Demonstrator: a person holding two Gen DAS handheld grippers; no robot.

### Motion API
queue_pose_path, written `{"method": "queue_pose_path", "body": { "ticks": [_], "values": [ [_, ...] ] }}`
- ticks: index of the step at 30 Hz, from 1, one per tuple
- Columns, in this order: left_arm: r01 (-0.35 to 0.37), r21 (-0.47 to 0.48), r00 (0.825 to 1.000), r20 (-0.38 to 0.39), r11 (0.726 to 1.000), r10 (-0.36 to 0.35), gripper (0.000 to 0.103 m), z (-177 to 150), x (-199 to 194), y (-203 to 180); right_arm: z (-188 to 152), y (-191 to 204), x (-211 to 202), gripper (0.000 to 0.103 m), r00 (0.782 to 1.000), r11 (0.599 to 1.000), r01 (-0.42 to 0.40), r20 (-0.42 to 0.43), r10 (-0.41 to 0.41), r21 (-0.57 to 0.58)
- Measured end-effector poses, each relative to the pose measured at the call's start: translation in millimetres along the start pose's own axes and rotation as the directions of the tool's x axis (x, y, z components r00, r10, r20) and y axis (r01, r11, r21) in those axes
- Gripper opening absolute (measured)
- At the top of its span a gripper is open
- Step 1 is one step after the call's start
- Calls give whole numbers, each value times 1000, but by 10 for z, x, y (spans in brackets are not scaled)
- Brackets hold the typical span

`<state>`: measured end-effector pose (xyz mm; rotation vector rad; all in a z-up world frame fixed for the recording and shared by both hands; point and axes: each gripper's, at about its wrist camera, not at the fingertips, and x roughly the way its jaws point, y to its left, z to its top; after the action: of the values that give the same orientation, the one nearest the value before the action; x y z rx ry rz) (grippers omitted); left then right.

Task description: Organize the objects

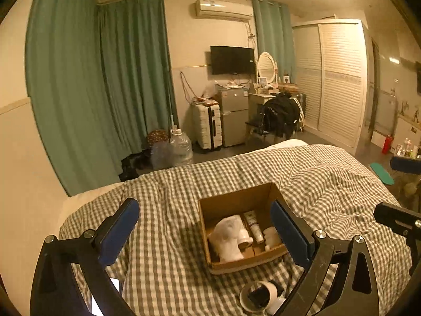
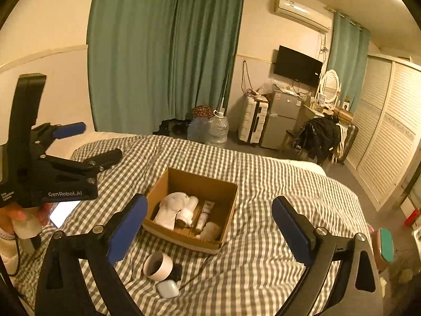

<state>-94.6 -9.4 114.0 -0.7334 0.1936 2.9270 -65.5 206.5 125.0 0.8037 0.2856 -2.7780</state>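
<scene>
In the left wrist view we see our left gripper (image 1: 205, 230) in the lower half of the frame, with its two blue fingers (image 1: 119, 227) spread wide and holding nothing. Between them, a little right of center, a cardboard box (image 1: 236, 200) sits on the bed (image 1: 171, 210) with the checked cover. Inside the box lies a white cloth bundle (image 1: 227, 235) on the left side, a white tube (image 1: 254, 225) in the middle and a small white jar (image 1: 271, 234) on the right. At the bottom of the frame, in front of the box, a roll of tape (image 1: 259, 297) lies on the cover. A black part of the right gripper (image 1: 394, 220) shows at the right edge.

In the right wrist view our right gripper (image 2: 209, 233) fills the bottom of the frame, its blue fingers (image 2: 127, 226) also spread wide and empty. The box (image 2: 189, 181) is in the center, open at the top, with the cloth bundle (image 2: 176, 208), the tube (image 2: 204, 214) and the jar (image 2: 211, 230) inside. Just in front of it, low in the frame, are the roll of tape (image 2: 159, 266) and, touching it, a small white case (image 2: 168, 288). At the left edge the left gripper (image 2: 94, 142) is held above the bed (image 2: 263, 184), fingers apart. A phone (image 2: 64, 210) lies on the cover under it.
</scene>
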Motion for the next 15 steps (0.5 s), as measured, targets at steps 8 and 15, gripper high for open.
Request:
{"method": "queue_pose_path", "body": {
  "ticks": [8, 15],
  "values": [
    [-11, -48, 999, -37, 999, 9, 102, -608, 67, 45, -496, 94, 174, 96, 995, 994, -82, -49, 86, 77],
    [-45, -48, 985, -171, 998, 36, 102, -1407, 557, -93, -1137, 280, 834, 96, 987, 999, -25, -157, 30, 29]
  ]
}}
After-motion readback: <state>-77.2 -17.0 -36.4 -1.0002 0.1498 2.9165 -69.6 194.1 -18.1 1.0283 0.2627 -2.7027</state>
